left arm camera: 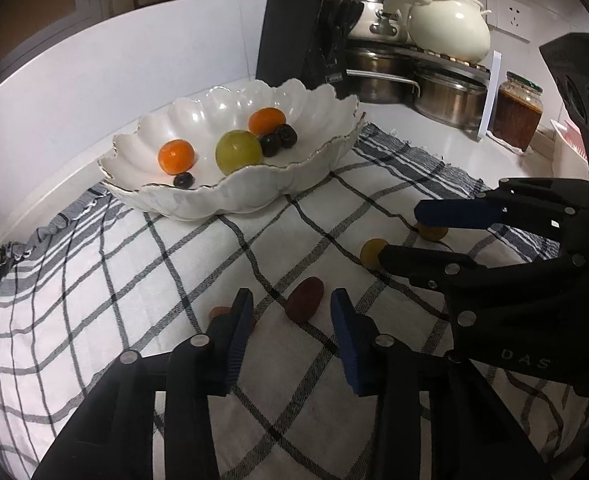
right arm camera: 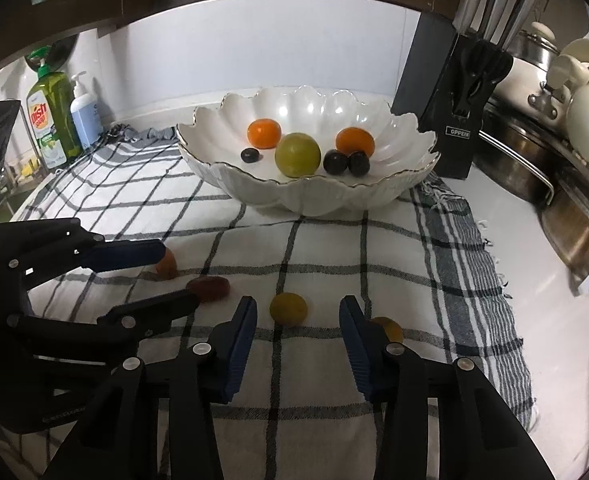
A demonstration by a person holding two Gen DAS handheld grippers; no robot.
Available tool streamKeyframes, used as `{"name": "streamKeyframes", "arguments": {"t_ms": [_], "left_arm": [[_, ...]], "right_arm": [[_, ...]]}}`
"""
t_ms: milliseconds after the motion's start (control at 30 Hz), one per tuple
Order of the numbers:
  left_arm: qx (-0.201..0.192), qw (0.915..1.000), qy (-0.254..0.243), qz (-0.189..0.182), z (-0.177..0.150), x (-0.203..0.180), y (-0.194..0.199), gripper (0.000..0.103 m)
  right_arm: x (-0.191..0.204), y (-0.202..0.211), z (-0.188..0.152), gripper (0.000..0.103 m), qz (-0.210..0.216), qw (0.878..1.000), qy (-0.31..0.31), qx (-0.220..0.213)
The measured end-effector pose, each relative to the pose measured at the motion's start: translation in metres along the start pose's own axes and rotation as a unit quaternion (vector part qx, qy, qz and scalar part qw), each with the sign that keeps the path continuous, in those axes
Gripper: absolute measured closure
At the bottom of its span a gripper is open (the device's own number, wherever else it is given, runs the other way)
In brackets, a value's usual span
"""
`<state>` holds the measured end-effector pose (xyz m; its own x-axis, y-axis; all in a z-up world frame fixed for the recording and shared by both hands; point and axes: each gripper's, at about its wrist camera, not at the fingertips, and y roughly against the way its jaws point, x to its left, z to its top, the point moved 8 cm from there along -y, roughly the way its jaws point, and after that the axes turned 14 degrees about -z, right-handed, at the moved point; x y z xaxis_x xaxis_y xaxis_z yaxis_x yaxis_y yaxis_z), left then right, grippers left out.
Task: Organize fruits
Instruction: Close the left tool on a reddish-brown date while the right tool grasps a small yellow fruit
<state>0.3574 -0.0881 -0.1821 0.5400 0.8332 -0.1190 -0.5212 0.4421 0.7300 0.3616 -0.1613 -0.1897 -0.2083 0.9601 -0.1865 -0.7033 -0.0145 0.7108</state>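
Four loose fruits: they lie on the checked cloth (right arm camera: 318, 240) in front of the bowl (right arm camera: 410, 184), apart from one another.
Bowl: white, scalloped, at the far end of the cloth on the surface; it holds two oranges (right arm camera: 264, 133), a green fruit (right arm camera: 297, 155) and three dark grapes (right arm camera: 336, 162).
Red fruit (left arm camera: 305, 299): nearer the camera than the bowl, between the left gripper's (left arm camera: 290, 300) jaws; the pads are clear of it on both sides.
Orange-brown fruit (left arm camera: 219, 312): just outside the left gripper's left finger, partly hidden by it.
Yellow fruit (right arm camera: 288, 308): in front of the bowl, between the right gripper's (right arm camera: 298, 312) jaws, untouched.
Second yellow fruit (right arm camera: 388, 328): just right of that gripper's right finger, partly hidden.
Jaws: both pairs stand parted, grasping nothing.
Knife block (right arm camera: 450, 120): black, just right of the bowl.
Dish soap bottle (right arm camera: 48, 116): green, well left of the bowl, beside a pump bottle (right arm camera: 84, 112).
Steel pots (left arm camera: 450, 96): right of the bowl, beyond the knife block.
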Motion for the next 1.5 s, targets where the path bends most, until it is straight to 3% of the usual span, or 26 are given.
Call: {"name": "streamKeyframes", "arguments": {"t_ms": [333,767,1500], "left_arm": [[0.020,0.9994,-0.024,-0.015,-0.003,-0.003,-0.018,0.073],[0.031,0.9989,-0.002,-0.034,-0.003,0.001,-0.027,0.083],[-0.027,0.9984,0.045,-0.020,0.009,0.003,0.018,0.084]], "right_arm": [[0.005,-0.014,-0.002,0.063,0.013,1.000,0.007,0.012],[0.010,-0.026,-0.005,0.078,0.033,0.999,0.007,0.031],[0.003,0.015,0.008,0.078,0.033,0.999,-0.023,-0.009]]}}
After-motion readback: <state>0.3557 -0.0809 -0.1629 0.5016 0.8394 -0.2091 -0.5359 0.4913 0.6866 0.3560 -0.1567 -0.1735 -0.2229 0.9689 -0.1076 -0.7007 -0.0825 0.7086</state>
